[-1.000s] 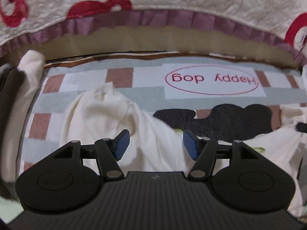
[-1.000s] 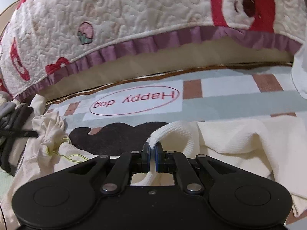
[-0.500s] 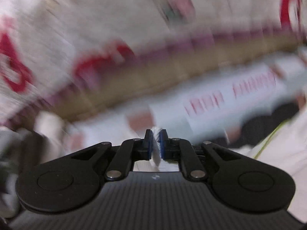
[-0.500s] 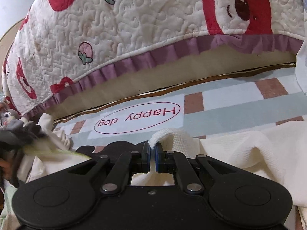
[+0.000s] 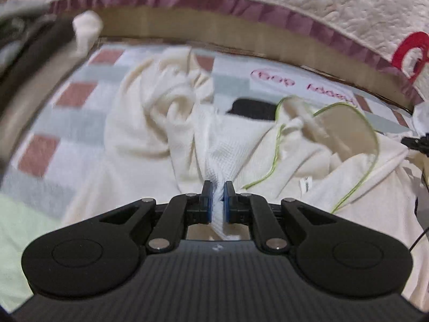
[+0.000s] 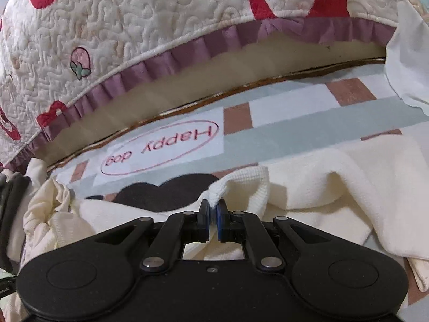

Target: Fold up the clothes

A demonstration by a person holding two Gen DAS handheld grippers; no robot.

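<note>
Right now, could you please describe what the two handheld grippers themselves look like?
Both the left gripper and right gripper are matte black, with blue fingertip pads on jointed linkage arms with silver pivot pins. Each has two round discs flanking a ribbed body. No hands or sleeves show.

A home bedroom, quilted bear-print bedspread (image 6: 166,24) with purple ruffle hanging over, checked "Happy dog" rug (image 6: 295,131) on the floor

Left gripper (image 5: 217,197) and right gripper (image 6: 211,220) both clamped
</note>
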